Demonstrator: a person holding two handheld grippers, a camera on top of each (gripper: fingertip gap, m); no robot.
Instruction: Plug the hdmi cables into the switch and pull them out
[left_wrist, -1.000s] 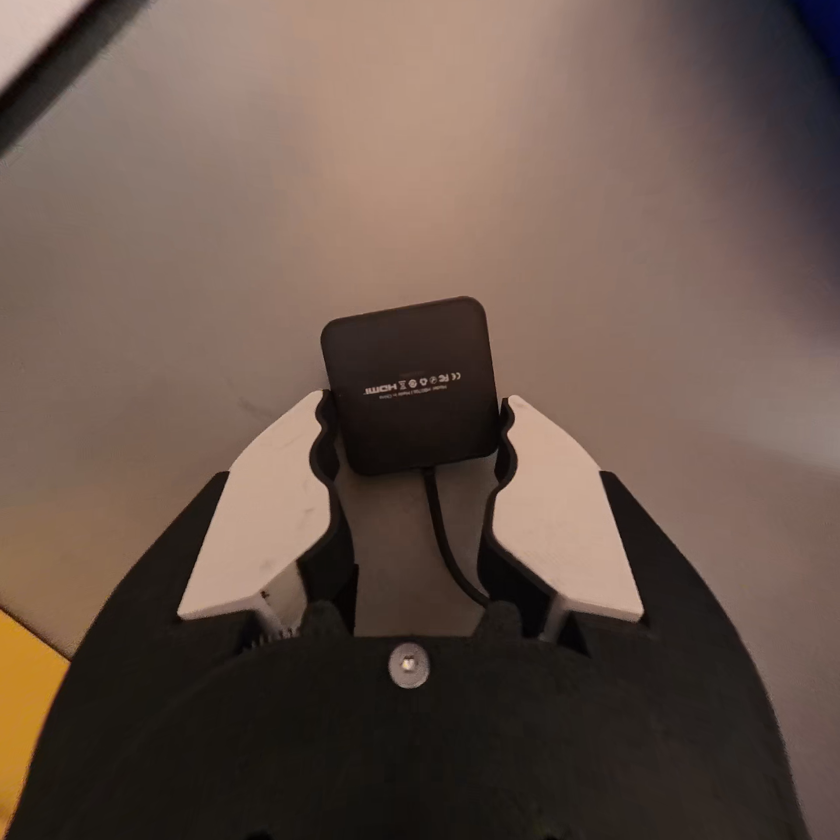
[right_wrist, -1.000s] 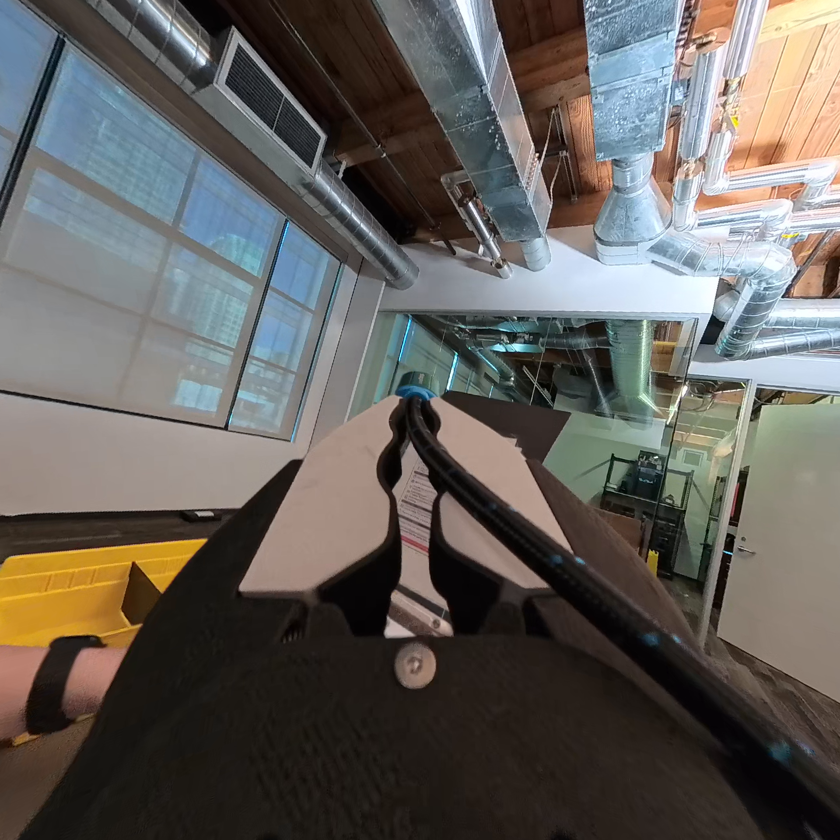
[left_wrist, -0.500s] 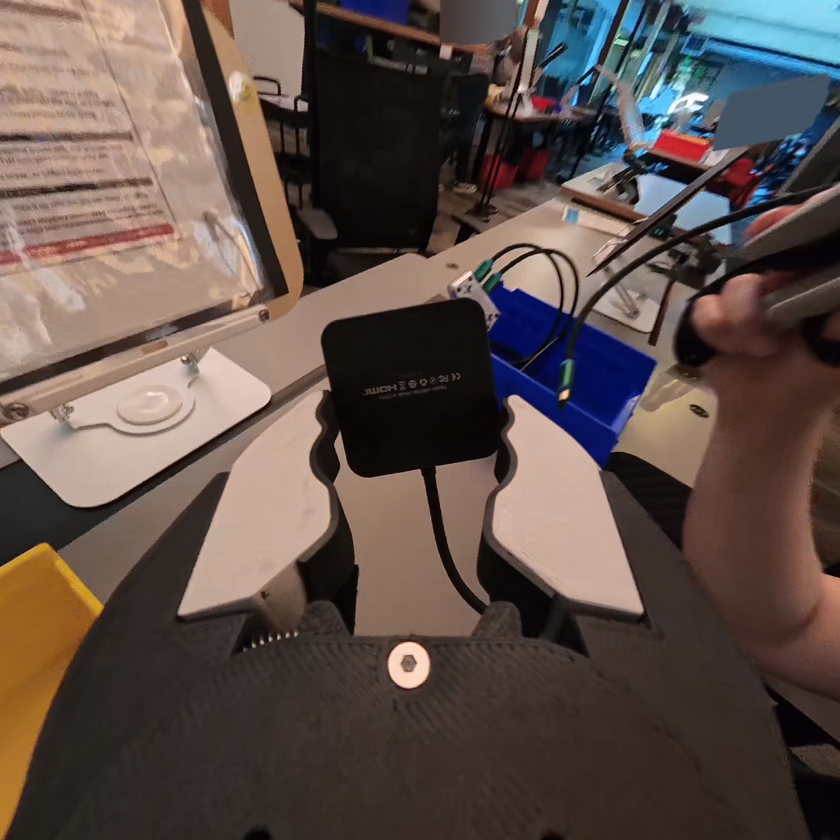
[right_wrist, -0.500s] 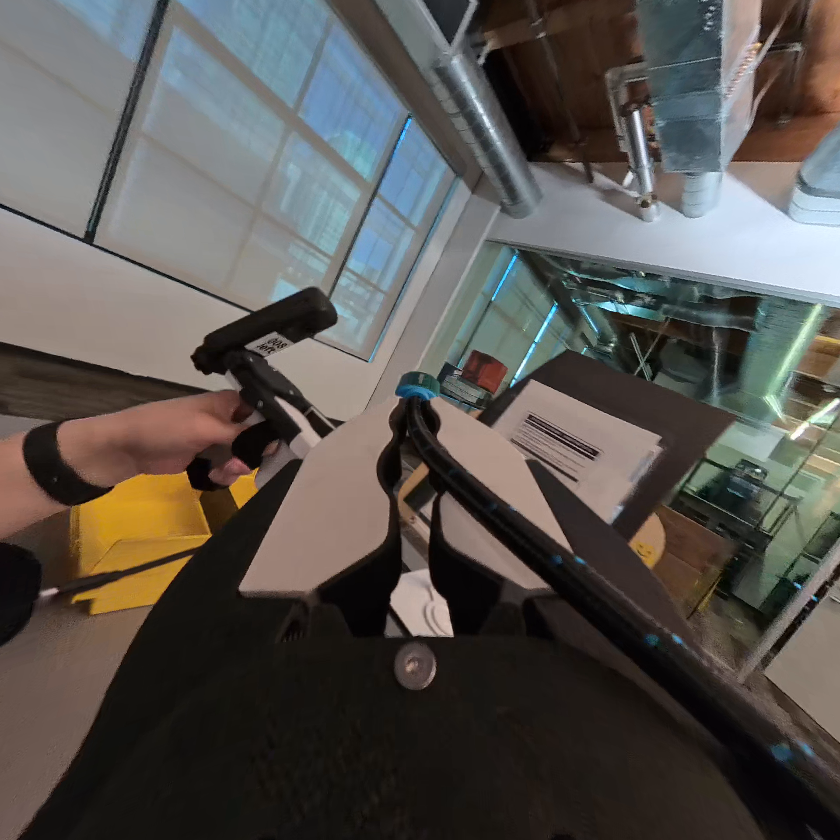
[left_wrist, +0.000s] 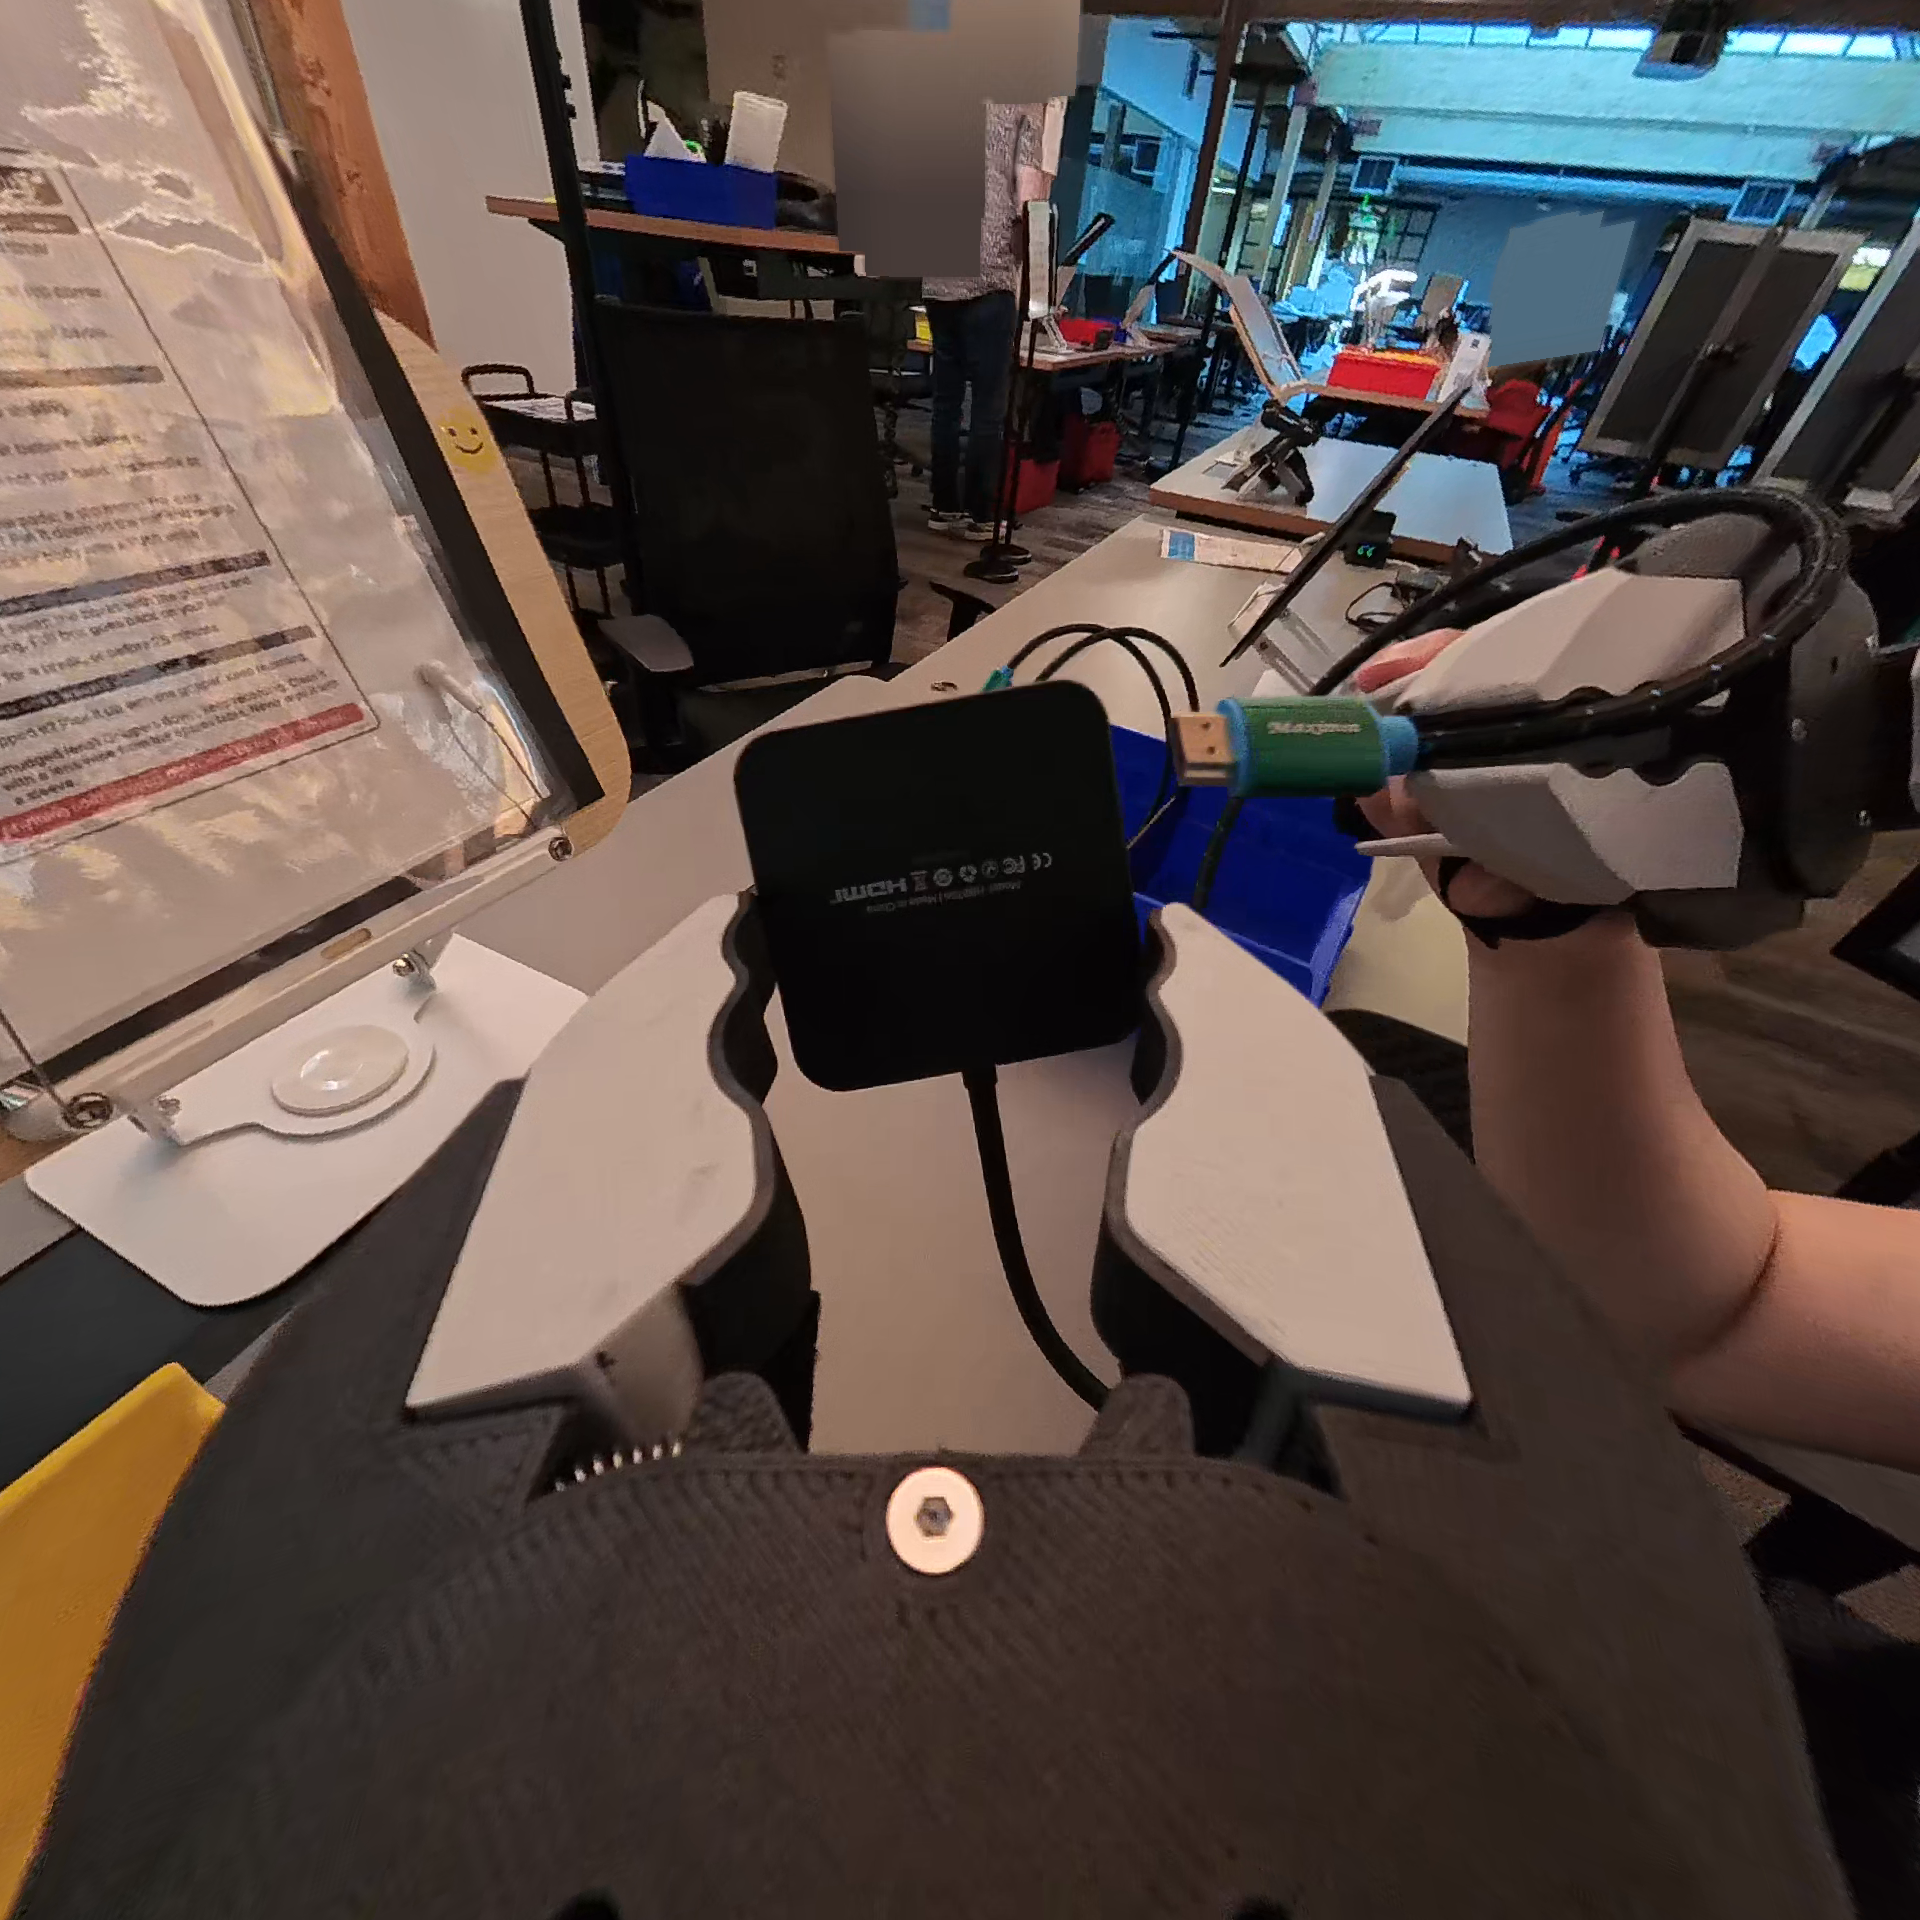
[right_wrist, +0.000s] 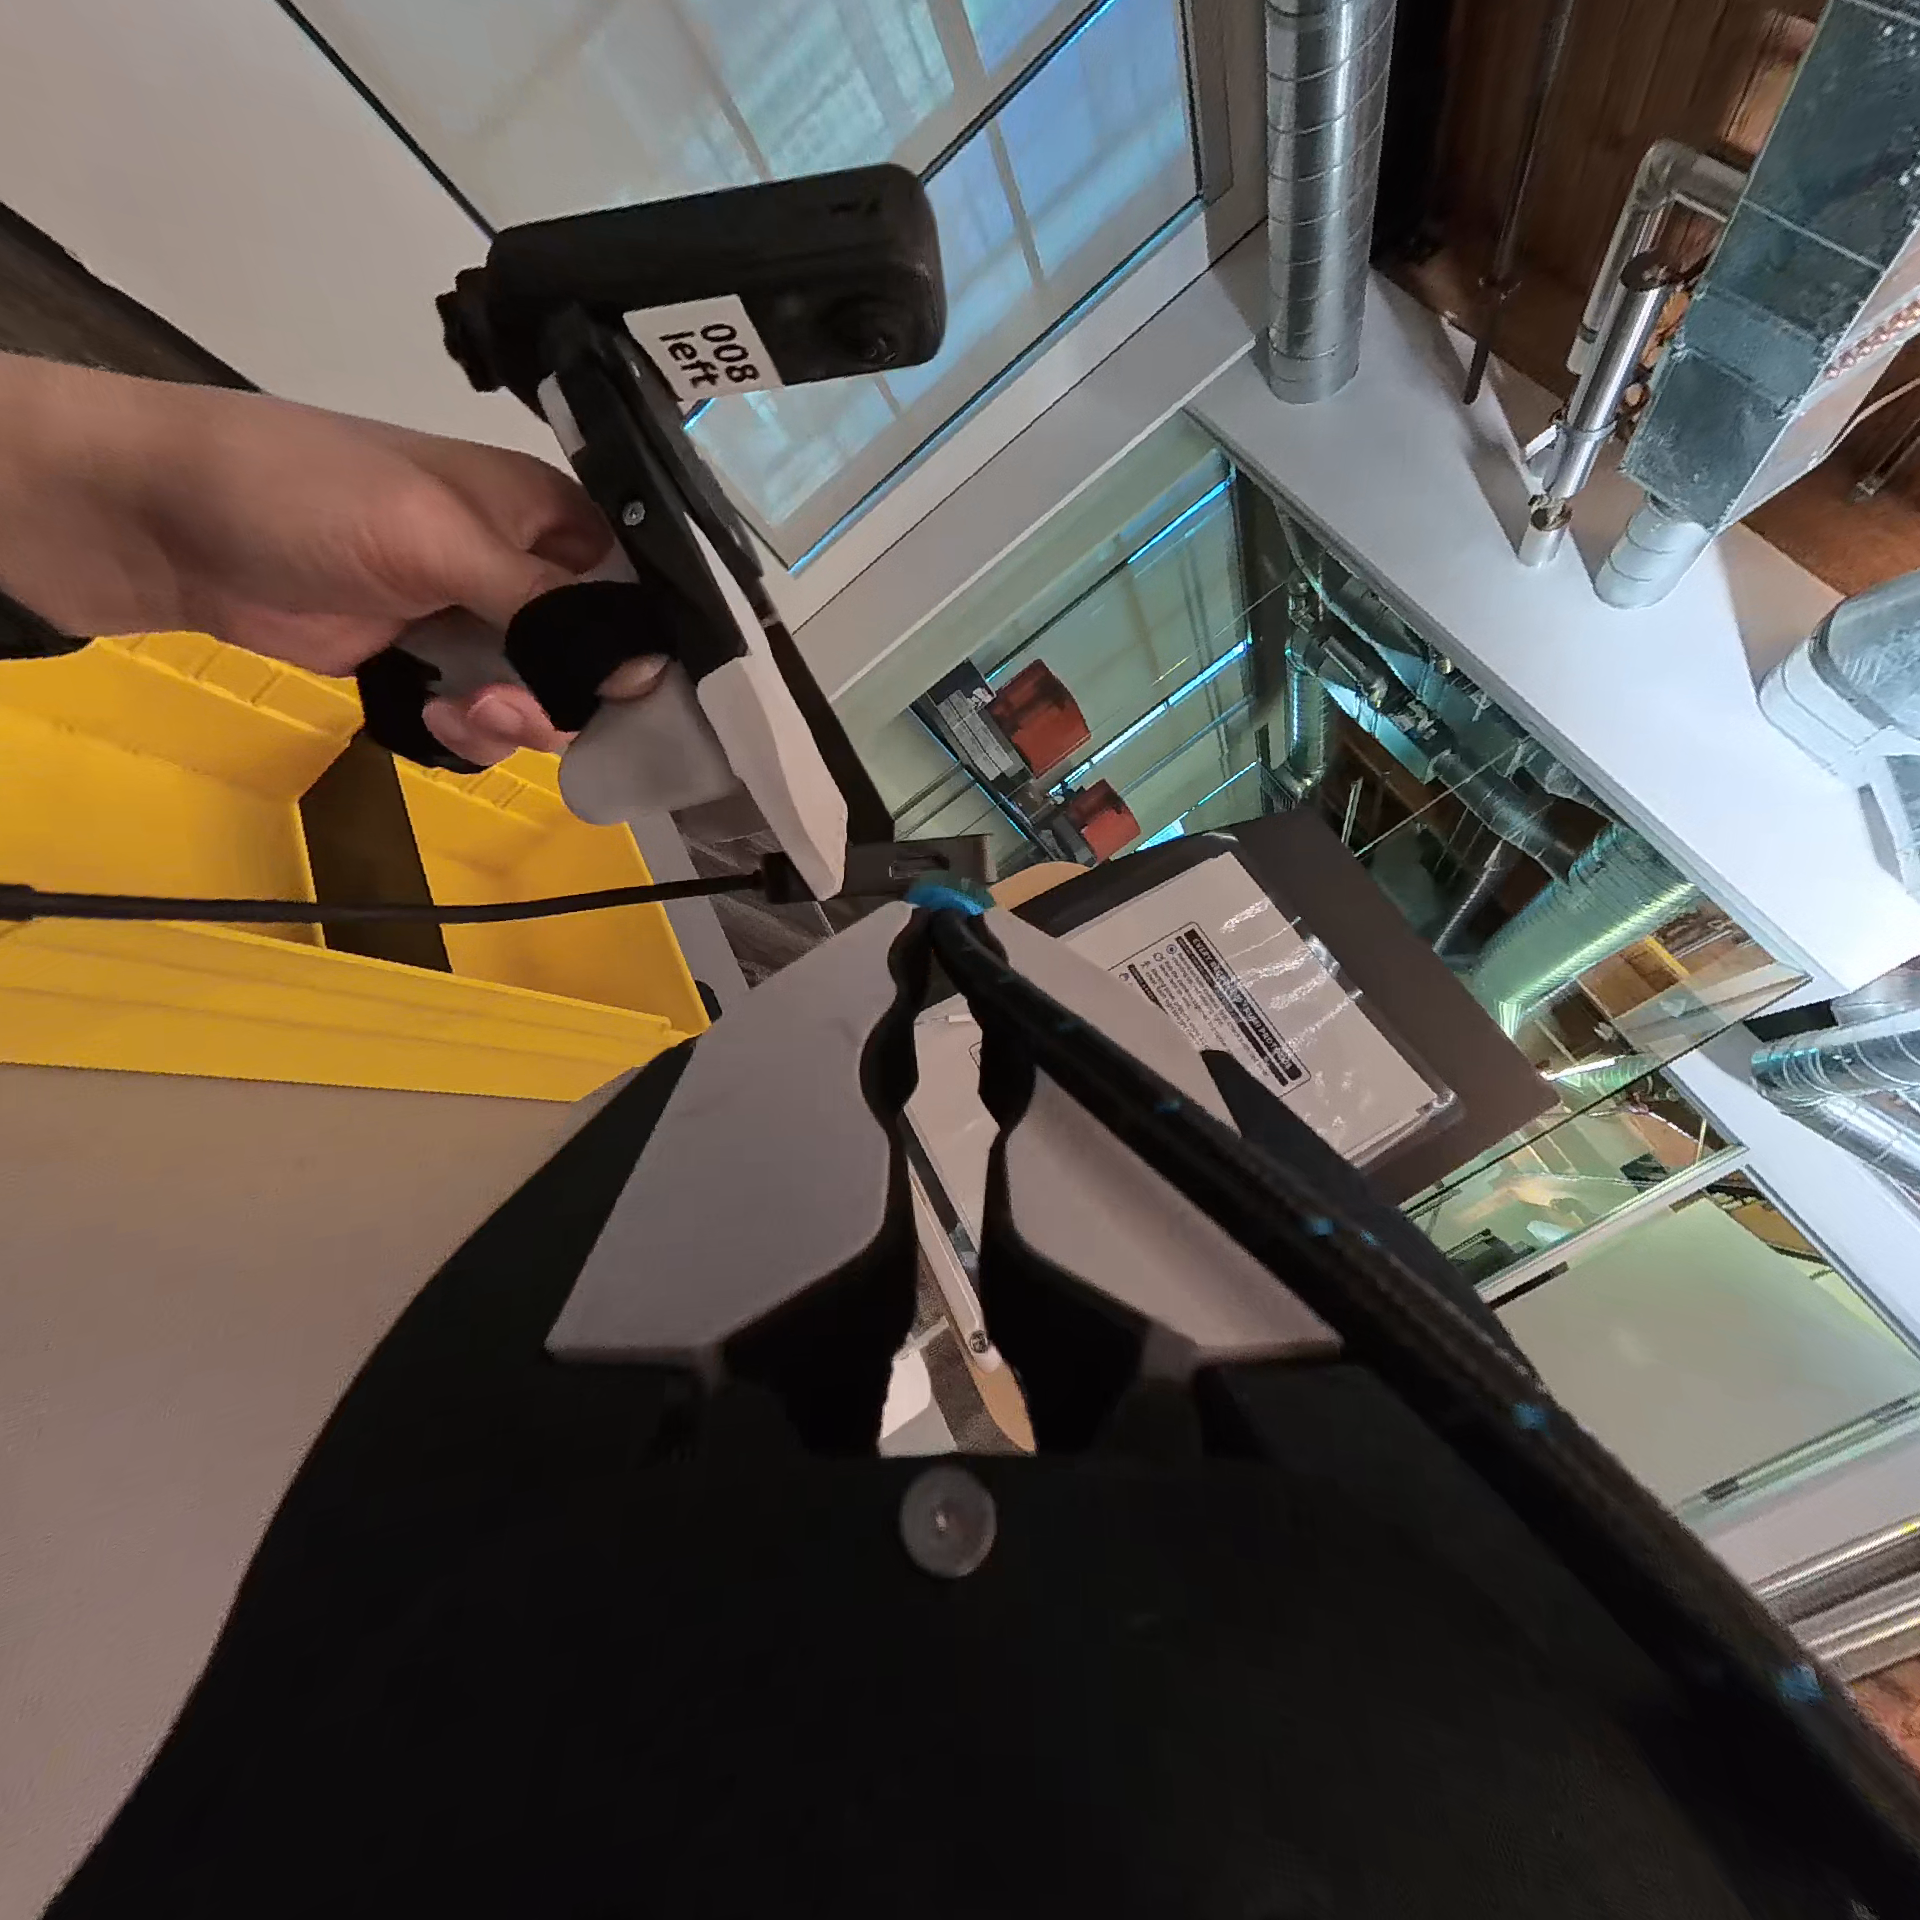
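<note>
Your left gripper (left_wrist: 951, 935) shows white wavy-edged fingers (left_wrist: 634, 1153) on a black ribbed body with one silver screw (left_wrist: 933, 1520); your right gripper (right_wrist: 940, 920) matches, and black finger straps (right_wrist: 566, 655) loop your bare-armed hand (right_wrist: 312, 551).

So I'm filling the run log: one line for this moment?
left hand-held gripper: holds HDMI switch | right hand-held gripper: holds HDMI cable | plug: not inserted

HDMI plug (left_wrist: 1288, 750) right of switch (left_wrist: 940, 883)
</note>
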